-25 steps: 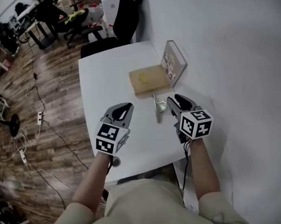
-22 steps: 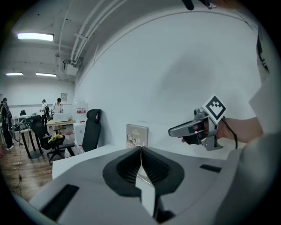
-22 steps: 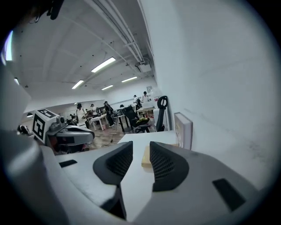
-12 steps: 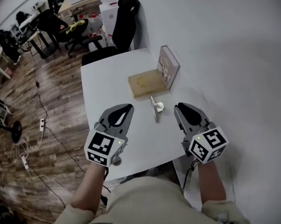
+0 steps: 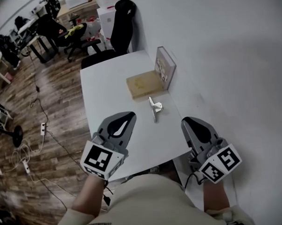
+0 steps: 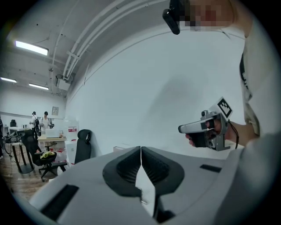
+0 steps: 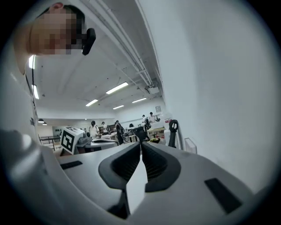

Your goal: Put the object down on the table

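Note:
A small silver metal fitting (image 5: 155, 107) lies free on the white table (image 5: 107, 88), with no gripper touching it. My left gripper (image 5: 130, 116) hovers over the table's near left, its jaws shut with nothing between them; the left gripper view shows the fingertips (image 6: 140, 148) meeting. My right gripper (image 5: 188, 120) is held off the table's right edge, near the wall, well back from the fitting. Its jaws are shut and empty, the tips (image 7: 141, 144) touching in the right gripper view. The left gripper view also catches the right gripper (image 6: 206, 129) held in a hand.
A flat wooden block (image 5: 142, 85) lies beyond the fitting, against a clear acrylic stand (image 5: 164, 66) by the white wall. A black chair (image 5: 120, 22) stands at the table's far end. Cables (image 5: 26, 152) run over the wooden floor on the left.
Both grippers have drawn back toward my body. The right gripper has left the metal fitting, which stays on the table, and its jaws have closed.

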Available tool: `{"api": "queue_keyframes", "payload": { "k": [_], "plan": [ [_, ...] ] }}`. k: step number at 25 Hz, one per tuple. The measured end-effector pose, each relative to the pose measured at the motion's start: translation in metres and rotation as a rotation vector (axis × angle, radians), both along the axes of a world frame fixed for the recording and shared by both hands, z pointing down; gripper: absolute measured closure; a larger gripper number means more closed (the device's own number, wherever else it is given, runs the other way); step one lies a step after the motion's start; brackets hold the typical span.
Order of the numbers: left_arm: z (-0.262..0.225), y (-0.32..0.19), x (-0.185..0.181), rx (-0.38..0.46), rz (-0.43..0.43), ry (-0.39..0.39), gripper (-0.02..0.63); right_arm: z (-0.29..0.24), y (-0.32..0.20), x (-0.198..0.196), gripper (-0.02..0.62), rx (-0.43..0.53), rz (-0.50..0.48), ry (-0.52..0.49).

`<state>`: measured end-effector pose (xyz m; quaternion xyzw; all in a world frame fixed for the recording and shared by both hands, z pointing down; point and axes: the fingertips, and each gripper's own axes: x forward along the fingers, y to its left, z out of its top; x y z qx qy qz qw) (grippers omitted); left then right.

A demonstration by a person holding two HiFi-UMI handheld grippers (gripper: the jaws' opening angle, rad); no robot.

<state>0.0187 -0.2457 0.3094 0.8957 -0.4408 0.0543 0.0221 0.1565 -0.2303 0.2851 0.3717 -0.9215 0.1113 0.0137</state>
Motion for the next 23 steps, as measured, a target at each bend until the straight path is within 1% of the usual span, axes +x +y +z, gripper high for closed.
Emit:
{"api": "queue_keyframes", "payload": {
  "k": [1,3,6,9,13,16,20,23],
  "plan": [
    [0.000,0.003,0.000,0.000,0.000,0.001,0.583,-0.001,0.003,0.000,0.560,-0.012,-0.008,-0.027],
    [0.004,0.007,-0.002,-0.006,-0.003,-0.008,0.583,0.002,0.005,0.000,0.560,-0.020,-0.014,-0.035],
    [0.011,0.012,-0.007,-0.026,-0.011,-0.022,0.583,0.010,0.010,-0.003,0.560,-0.027,-0.015,0.003],
    [0.015,0.022,-0.014,-0.050,-0.025,-0.012,0.583,0.021,0.020,-0.008,0.560,-0.047,-0.023,0.039],
    [0.021,0.031,-0.015,-0.076,-0.023,-0.009,0.583,0.032,0.025,-0.015,0.560,-0.072,-0.045,0.055],
    [0.020,0.038,-0.016,-0.083,-0.024,-0.008,0.583,0.031,0.025,-0.017,0.560,-0.067,-0.042,0.053],
    [0.015,0.036,-0.025,-0.075,-0.068,0.023,0.583,0.024,0.017,-0.014,0.561,-0.035,-0.001,0.025],
    [0.009,0.035,-0.030,-0.058,-0.077,0.023,0.583,0.018,0.017,-0.014,0.561,-0.014,0.016,0.024]
  ]
}}
